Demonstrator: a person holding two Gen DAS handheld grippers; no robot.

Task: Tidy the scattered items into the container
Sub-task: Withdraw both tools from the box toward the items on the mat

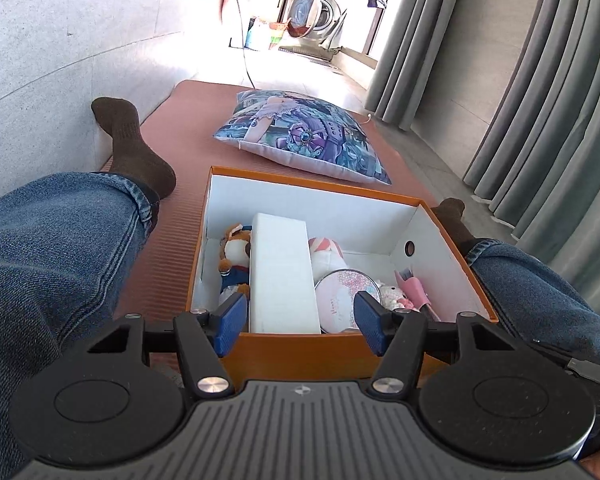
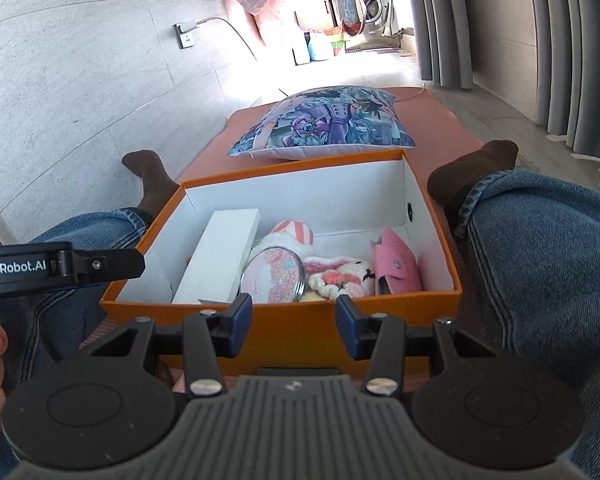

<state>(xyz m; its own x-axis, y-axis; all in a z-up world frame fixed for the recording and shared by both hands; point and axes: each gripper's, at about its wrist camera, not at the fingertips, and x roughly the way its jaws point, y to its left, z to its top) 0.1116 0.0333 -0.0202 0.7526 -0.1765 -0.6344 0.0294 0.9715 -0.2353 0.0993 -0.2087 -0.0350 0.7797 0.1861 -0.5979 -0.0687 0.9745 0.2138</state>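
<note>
Two denim-clad legs flank the orange box on the brown mat in the left wrist view, with a printed pillow beyond it. Inside lie a white carton, plush bear and round tin. Left claw hovers released, empty, above the near wall.

Right wrist view: same box, tin, pink pouch. Right claw is released, empty.

Mat bears orange box, pillow.
</note>
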